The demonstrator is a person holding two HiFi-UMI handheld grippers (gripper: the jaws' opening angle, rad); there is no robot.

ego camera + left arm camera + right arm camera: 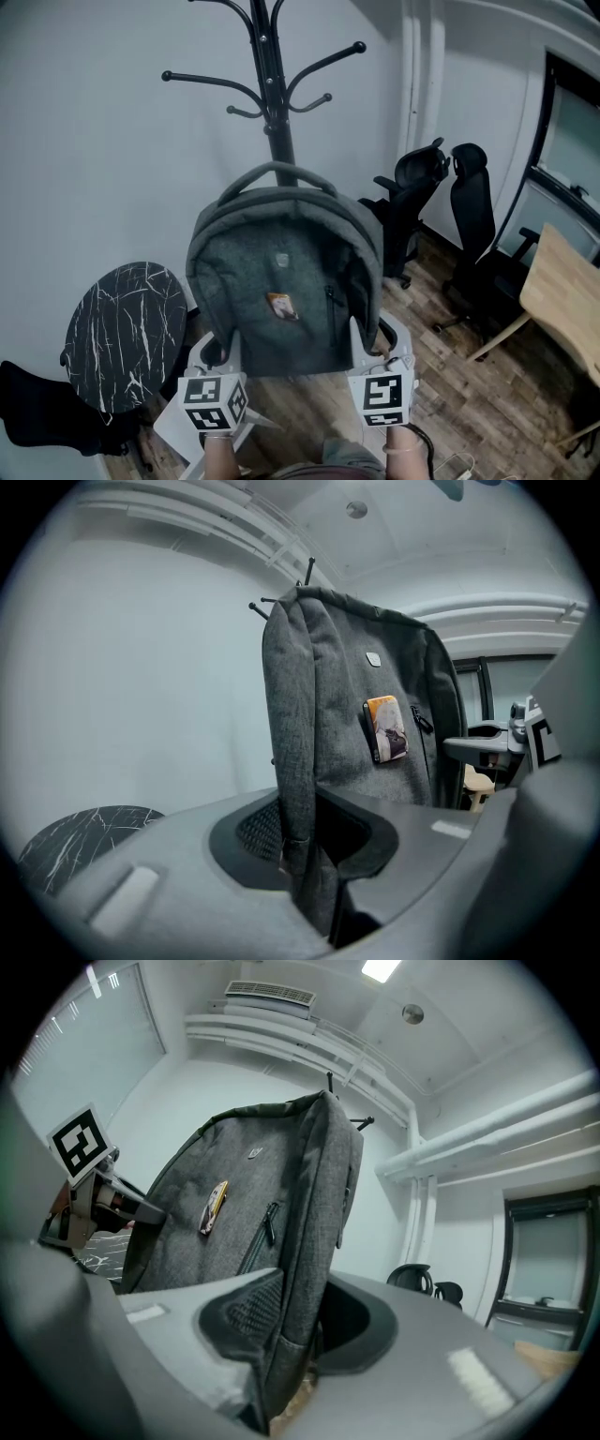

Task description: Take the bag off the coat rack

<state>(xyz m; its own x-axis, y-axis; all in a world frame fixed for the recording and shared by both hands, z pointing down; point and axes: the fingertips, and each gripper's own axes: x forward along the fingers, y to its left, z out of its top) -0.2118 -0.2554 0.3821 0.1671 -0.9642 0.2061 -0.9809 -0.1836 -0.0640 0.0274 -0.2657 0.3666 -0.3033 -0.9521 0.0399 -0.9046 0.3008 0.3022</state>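
Holding the bag (281, 281) by its two side edges, you have it pinched low down between both claws, so the job now is to bring it away cleanly.

Start at the left. The round marble table (122, 333) sits low, near the left gripper (217, 354), so hold the bag's bottom corner above it as you draw back. That gripper is clamped narrow on the bag's left side panel, with the grey fabric nipped between its pads. The bite looks thin, so avoid any twist.

In the middle, the bag stands upright in front of the coat rack (272, 84). Its top handle (277, 169) arches across the pole, below the hooks you can see. Whether it is caught on anything lower, hidden behind the bag, I cannot tell — pull straight towards yourself and watch that handle.

On the right, the right gripper (375, 345) is closed on the opposite side edge, with fabric pressed between its jaws too. Move both hands together and level — if one leads, the bag will likely swing. The office chairs (441, 206) further right are well apart from it.
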